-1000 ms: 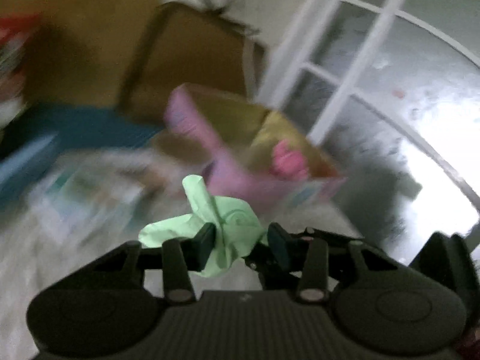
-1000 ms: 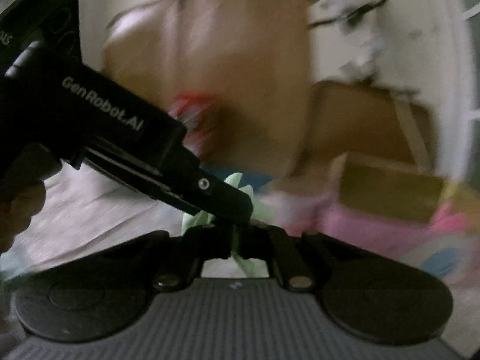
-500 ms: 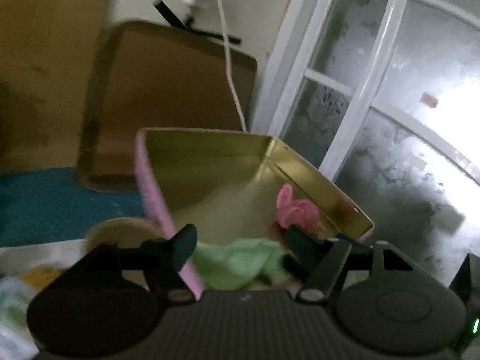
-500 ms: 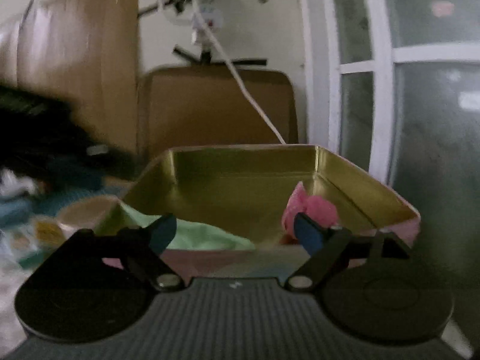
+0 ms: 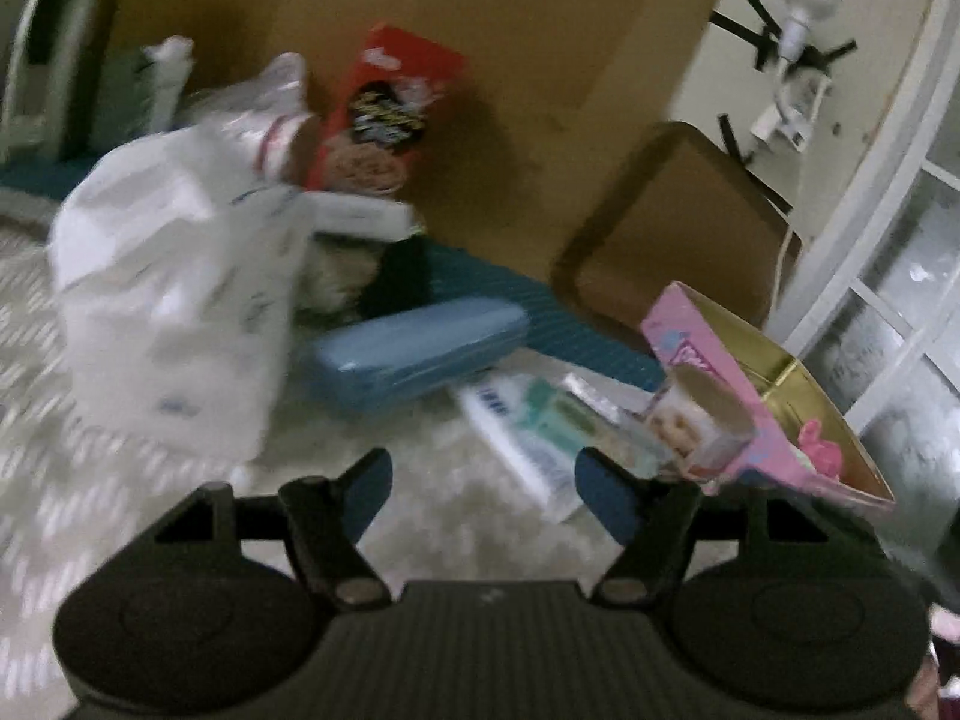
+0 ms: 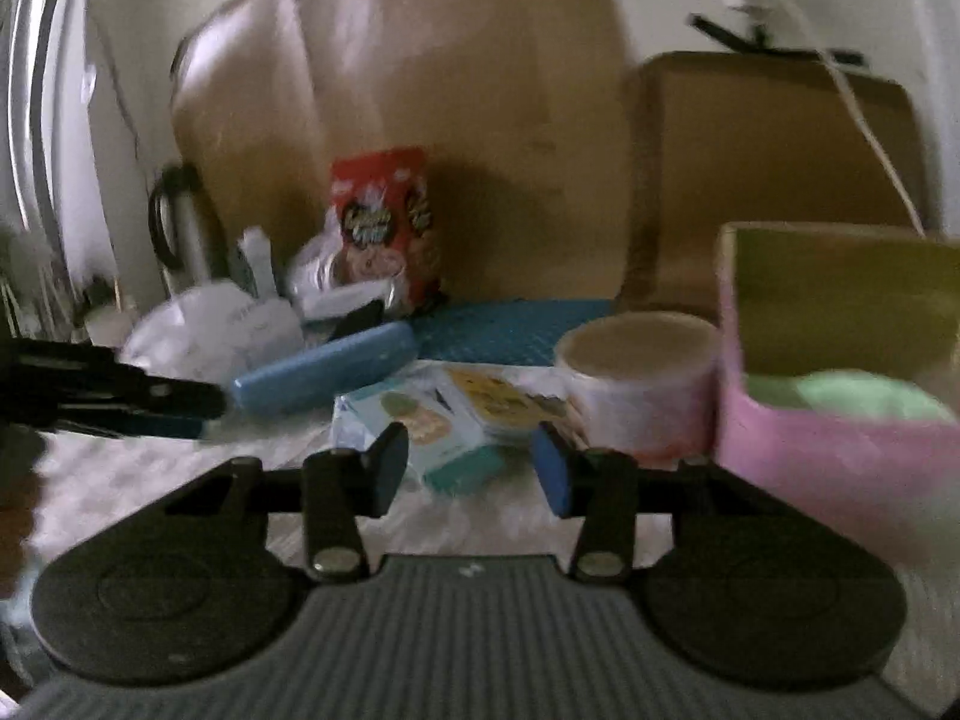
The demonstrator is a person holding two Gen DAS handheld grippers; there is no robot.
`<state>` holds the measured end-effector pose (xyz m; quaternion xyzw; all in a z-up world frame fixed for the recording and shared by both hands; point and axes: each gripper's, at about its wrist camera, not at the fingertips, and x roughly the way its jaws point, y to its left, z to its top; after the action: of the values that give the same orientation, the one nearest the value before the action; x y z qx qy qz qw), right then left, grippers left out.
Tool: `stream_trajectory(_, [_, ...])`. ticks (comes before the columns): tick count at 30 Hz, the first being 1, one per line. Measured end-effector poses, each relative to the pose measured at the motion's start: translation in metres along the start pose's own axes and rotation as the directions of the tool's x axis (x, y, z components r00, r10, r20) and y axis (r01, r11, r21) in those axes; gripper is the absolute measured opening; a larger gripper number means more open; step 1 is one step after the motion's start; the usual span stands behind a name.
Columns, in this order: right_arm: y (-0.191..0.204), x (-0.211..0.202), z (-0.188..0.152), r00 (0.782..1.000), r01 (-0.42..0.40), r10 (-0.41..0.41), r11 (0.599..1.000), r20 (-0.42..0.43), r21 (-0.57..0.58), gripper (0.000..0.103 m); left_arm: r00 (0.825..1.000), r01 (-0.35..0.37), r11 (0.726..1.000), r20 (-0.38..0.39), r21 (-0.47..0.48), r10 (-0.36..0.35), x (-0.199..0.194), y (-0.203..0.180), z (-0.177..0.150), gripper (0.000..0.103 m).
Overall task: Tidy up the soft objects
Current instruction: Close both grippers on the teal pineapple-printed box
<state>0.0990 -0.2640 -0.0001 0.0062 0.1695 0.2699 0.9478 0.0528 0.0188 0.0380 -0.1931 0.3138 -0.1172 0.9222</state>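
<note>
With the green cloth [image 6: 852, 393] already lying in the pink tin [image 6: 798, 456] at the right, the next soft piece should be chosen before reaching. The left gripper [image 5: 483, 489] and right gripper [image 6: 471, 465] both point slightly down over the worktop [image 5: 420, 516], part open and empty, the right's jaws having just narrowed.

The box [image 6: 828, 450] is pink outside and shiny gold inside. A light green cloth [image 6: 846, 393] lies in it, and a pink cloth [image 5: 819, 441] too. The case [image 5: 414, 351] is blue. The mat [image 6: 510, 327] is dark teal with small bumps. The snack bag [image 6: 381, 222] is red.
</note>
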Motion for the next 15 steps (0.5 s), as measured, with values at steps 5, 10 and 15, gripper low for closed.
stream_trajectory(5, [0.002,0.061,0.027,0.998,-0.002,-0.005,0.994,-0.065,-0.108,0.058,1.0,0.024,0.999,-0.014,-0.047,-0.024,0.004,0.022,-0.004,0.069])
stream_trajectory(10, [-0.001,0.119,0.045,0.979,0.03,-0.048,0.995,-0.197,-0.096,0.063,0.997,0.062,0.996,-0.038,-0.063,-0.064,0.012,0.031,-0.007,0.071])
stream_trajectory(15, [0.014,0.125,0.048,0.966,-0.013,-0.016,0.994,-0.257,-0.11,0.07,0.997,0.073,0.997,-0.026,-0.036,-0.074,0.004,0.031,-0.011,0.072])
